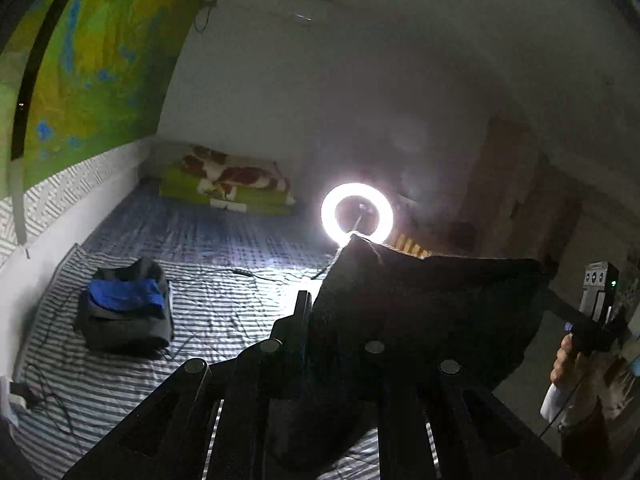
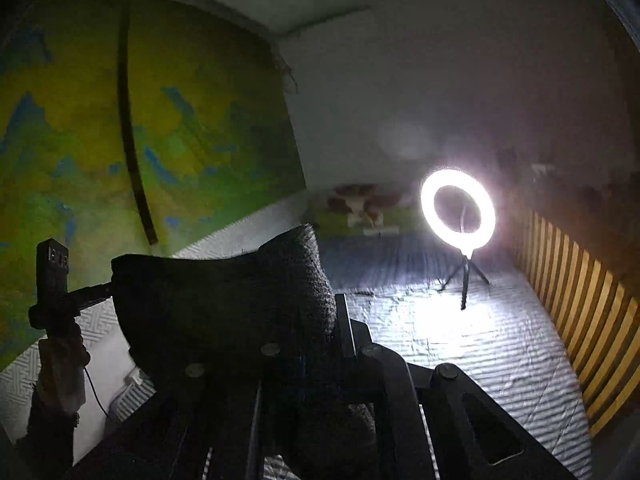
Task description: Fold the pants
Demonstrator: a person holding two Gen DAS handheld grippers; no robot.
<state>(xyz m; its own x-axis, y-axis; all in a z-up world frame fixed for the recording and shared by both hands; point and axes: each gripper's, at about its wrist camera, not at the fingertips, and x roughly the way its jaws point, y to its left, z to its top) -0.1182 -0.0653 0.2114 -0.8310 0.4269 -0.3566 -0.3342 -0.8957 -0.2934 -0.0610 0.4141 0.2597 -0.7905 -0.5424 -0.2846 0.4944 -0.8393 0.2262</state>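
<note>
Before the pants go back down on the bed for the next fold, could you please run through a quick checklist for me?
1. Left gripper shut on the dark pants: ok, an edge of the cloth is clamped between its fingers.
2. Right gripper shut on the pants: ok, the other corner is pinched.
3. Cloth stretched between the two grippers: ok, the top edge runs across with a slight sag.
4. Lower end lifted off the striped sheet: cannot tell, it hangs out of view.
5. Landing area: not ok, a thin cable lies across the sheet.
6. Pile of folded clothes and ring light apart from the pants: ok.
</note>
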